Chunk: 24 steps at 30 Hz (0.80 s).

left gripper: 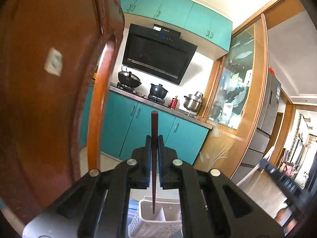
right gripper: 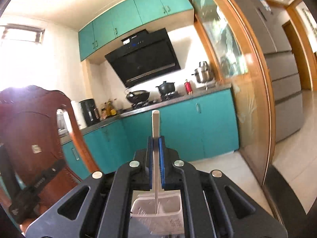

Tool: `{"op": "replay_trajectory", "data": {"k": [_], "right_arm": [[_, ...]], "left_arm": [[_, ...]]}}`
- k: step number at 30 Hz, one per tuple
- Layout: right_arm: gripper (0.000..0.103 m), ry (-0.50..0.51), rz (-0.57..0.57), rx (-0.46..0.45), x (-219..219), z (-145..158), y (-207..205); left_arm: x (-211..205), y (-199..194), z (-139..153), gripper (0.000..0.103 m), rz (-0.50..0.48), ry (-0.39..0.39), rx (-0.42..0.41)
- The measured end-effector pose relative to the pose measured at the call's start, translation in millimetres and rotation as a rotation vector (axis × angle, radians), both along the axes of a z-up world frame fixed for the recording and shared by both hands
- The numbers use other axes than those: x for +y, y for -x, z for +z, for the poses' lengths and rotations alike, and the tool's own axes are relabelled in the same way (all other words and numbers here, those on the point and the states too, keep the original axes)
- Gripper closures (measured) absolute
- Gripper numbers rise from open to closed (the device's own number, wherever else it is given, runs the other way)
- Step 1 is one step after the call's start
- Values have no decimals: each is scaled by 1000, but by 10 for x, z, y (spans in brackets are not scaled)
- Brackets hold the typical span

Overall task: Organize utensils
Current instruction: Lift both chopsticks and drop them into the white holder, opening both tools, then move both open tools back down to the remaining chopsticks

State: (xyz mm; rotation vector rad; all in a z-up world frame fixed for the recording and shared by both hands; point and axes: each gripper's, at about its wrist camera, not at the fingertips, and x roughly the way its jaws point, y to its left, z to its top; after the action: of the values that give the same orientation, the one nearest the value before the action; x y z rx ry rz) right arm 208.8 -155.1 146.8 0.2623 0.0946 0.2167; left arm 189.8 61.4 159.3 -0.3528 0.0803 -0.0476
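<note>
My left gripper is shut on a dark brown chopstick that stands upright between the blue pads. Its lower tip shows against the opening of a white perforated utensil basket below. My right gripper is shut on a white chopstick, also upright, with its lower end over the same basket. I cannot tell whether either tip is inside the basket. Each gripper also shows at the edge of the other's view: the right gripper and the left gripper.
A carved wooden chair back stands close on the left. Ahead are teal cabinets, a stove counter with a wok and pots, and a black range hood. A glass sliding door and a fridge are on the right.
</note>
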Motion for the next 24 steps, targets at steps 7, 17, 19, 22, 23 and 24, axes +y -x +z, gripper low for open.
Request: {"op": "replay_trajectory", "data": {"k": [7, 17, 19, 22, 23, 24], "right_arm": [[96, 65, -14, 123, 189, -525, -592], [96, 91, 4, 288, 237, -918, -820], [89, 82, 13, 296, 203, -916, -774], [65, 67, -1, 266, 111, -828, -587], [60, 58, -3, 248, 82, -792, -501], [55, 49, -3, 230, 52, -756, -426]], "left_arm": [[-287, -638, -453, 96, 3, -120, 169], [-400, -792, -850, 96, -31, -149, 286], [-392, -702, -870, 95, -31, -159, 280], [-396, -548, -853, 84, -31, -179, 263], [-367, -455, -847, 81, -28, -182, 259], [-362, -404, -835, 76, -26, -183, 253]]}}
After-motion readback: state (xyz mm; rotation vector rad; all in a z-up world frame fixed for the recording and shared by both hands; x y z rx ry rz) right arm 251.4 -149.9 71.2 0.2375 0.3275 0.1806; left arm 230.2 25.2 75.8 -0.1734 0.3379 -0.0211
